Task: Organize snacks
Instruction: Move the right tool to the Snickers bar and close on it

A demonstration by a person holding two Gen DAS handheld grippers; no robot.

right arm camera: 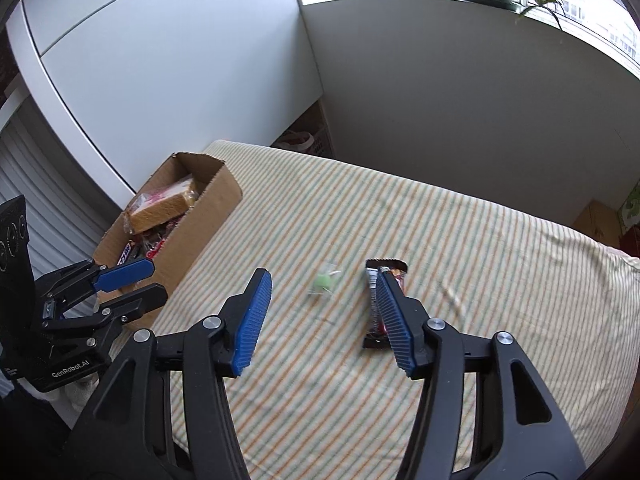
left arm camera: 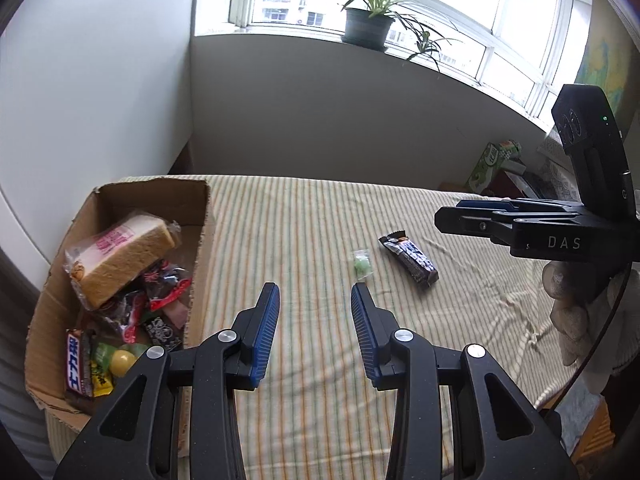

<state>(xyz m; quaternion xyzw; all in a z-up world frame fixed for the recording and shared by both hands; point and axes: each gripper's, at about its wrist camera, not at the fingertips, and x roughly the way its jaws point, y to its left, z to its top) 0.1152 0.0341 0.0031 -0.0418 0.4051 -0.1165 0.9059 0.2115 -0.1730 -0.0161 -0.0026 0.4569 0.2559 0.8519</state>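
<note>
A cardboard box (left arm camera: 204, 240) (right arm camera: 208, 216) at the left of the striped cloth holds wrapped bread (left arm camera: 124, 256) and several snack packets. A small green candy (left arm camera: 362, 264) (right arm camera: 326, 280) and a dark chocolate bar (left arm camera: 410, 260) (right arm camera: 374, 308) lie loose on the cloth. My left gripper (left arm camera: 315, 292) (right arm camera: 158, 280) is open and empty beside the box, the candy just beyond its right fingertip. My right gripper (right arm camera: 321, 276) (left arm camera: 450, 210) stands open above the cloth, with the candy in the gap beyond its tips. Its right finger partly covers the bar.
The striped cloth (left arm camera: 312, 220) covers a surface running to a grey wall. A potted plant (left arm camera: 366, 28) stands on the windowsill. A green carton (left arm camera: 492, 164) sits past the far right edge. A gloved hand (left arm camera: 572, 320) holds the right gripper. White cabinets stand left of the box.
</note>
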